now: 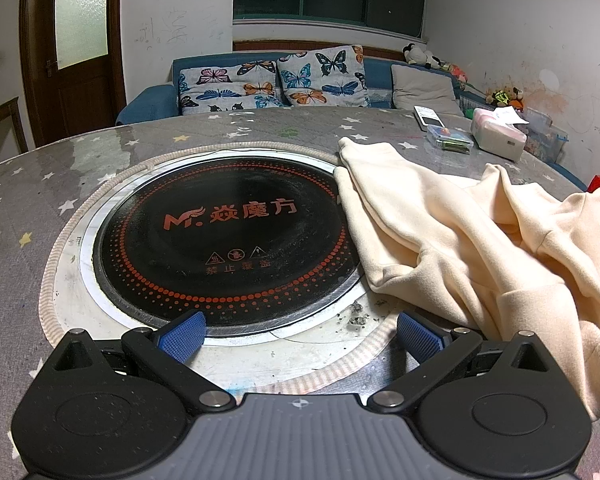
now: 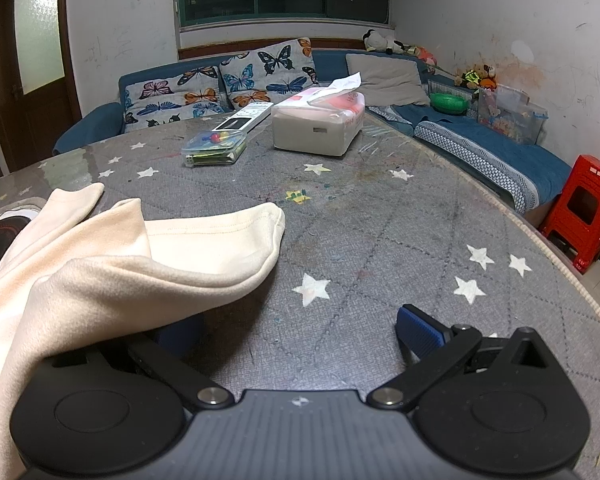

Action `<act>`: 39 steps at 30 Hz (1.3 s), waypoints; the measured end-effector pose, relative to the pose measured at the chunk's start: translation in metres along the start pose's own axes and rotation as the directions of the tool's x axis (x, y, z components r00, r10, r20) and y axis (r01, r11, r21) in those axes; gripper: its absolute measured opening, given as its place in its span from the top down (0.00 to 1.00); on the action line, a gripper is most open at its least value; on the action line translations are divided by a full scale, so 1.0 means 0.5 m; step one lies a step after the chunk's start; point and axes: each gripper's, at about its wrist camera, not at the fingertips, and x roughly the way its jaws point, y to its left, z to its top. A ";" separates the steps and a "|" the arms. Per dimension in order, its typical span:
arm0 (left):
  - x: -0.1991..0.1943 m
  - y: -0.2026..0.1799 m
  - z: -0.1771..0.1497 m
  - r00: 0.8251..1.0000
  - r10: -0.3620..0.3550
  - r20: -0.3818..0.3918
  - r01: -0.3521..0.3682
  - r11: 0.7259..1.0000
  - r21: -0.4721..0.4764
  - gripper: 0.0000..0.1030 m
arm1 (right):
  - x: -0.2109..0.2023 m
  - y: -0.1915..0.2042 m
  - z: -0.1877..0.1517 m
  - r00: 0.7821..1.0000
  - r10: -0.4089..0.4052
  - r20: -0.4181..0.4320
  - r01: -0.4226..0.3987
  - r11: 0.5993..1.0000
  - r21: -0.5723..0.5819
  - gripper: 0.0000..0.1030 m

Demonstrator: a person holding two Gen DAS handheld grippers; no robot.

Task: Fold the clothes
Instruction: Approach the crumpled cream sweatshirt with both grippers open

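My left gripper hangs with its jaws spread wide and nothing between them, low over the near rim of the hotplate sunk into the middle of the table. The garment, a cream fleece, lies crumpled to the right of the hotplate, one edge draped over the plate's right rim and a cuff trailing toward the table's near edge. My right gripper is wide open too, gripping nothing, though a fold of the fleece lies over its left finger and hides the pad.

As I read it, the first risk is that draped fold: close or lift now and I may catch a loose layer instead of a hem, dragging the whole heap askew. The cloth on the hotplate is a second worry; whether the plate is warm I cannot tell. Crumbs by the plate's near rim could also cling to the fleece if I sweep it across.

Toward the far edge sit a clear box holding small coloured bits I cannot make out, a remote behind it, and a tissue pack with one sheet poking up. A wide pull could knock any of them.
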 end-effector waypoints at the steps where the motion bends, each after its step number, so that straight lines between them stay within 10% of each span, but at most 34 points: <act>1: 0.000 -0.001 0.000 1.000 0.002 -0.001 -0.002 1.000 0.000 0.00 | 0.001 0.001 0.001 1.000 -0.002 0.000 0.002 1.000 -0.004 0.00; 39: -0.092 -0.075 -0.015 0.999 0.032 -0.027 -0.032 0.999 -0.027 0.00 | -0.233 0.037 -0.072 0.978 0.185 0.092 -0.174 0.977 -0.121 0.00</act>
